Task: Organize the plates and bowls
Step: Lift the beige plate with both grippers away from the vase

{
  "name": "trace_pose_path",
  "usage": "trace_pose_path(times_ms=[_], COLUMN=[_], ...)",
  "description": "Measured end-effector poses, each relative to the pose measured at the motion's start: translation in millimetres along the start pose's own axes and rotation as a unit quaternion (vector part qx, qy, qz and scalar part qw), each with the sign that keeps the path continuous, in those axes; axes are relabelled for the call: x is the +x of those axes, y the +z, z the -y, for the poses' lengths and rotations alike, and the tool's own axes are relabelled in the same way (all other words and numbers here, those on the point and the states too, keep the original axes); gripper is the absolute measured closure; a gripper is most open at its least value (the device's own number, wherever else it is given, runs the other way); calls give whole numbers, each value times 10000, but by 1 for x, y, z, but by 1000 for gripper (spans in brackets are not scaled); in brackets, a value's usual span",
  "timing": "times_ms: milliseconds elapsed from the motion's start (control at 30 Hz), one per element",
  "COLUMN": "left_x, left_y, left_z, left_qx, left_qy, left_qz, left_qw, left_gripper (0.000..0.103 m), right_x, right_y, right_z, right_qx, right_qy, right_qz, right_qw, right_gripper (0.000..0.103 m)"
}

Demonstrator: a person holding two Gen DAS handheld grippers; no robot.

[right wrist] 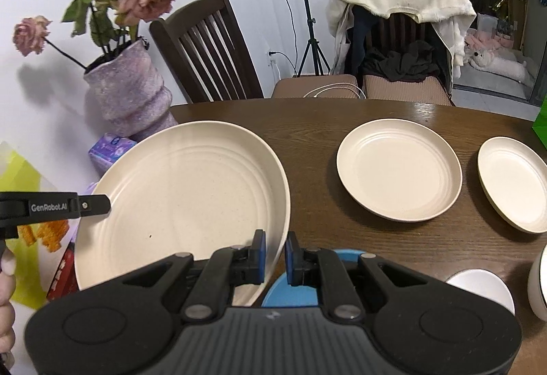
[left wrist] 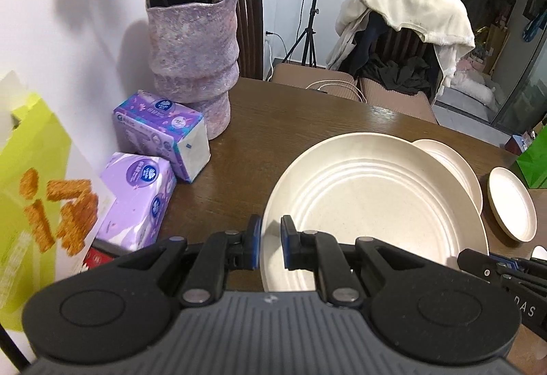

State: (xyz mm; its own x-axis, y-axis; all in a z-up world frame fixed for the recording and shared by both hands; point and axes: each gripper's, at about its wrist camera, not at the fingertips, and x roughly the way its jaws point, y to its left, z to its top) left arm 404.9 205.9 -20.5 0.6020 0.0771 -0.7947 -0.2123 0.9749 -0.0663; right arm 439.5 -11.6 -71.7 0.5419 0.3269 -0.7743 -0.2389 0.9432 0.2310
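The table (right wrist: pixel 307 135) is filling the middle of both views. The big plate (right wrist: pixel 184 200) is sitting lower left in the right wrist view, tilted, apparently lifted clear of the table. The left gripper (left wrist: pixel 270 243) is pinching its near left rim, and the right gripper (right wrist: pixel 275 257) is pinching its near right rim. A mid plate (right wrist: pixel 398 173) is lying centre right, a small plate (right wrist: pixel 512 183) at the right edge. The big plate is looking light, stiff and smooth, probably slippery; thin rim holds on opposite sides seem best.
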Motion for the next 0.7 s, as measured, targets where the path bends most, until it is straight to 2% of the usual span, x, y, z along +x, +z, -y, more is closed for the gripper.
trace_pose_path(times_ms=[700], left_x=[-92], left_y=[-51], left_z=[29], left_qx=[25], left_qy=[-10], left_qz=[293], left_qw=[9996], left_gripper=[90], right_x=[-97], right_y=[-43], right_z=[9], right_qx=[-48], right_qy=[51], right_qz=[290], right_qw=[9996], right_gripper=[92])
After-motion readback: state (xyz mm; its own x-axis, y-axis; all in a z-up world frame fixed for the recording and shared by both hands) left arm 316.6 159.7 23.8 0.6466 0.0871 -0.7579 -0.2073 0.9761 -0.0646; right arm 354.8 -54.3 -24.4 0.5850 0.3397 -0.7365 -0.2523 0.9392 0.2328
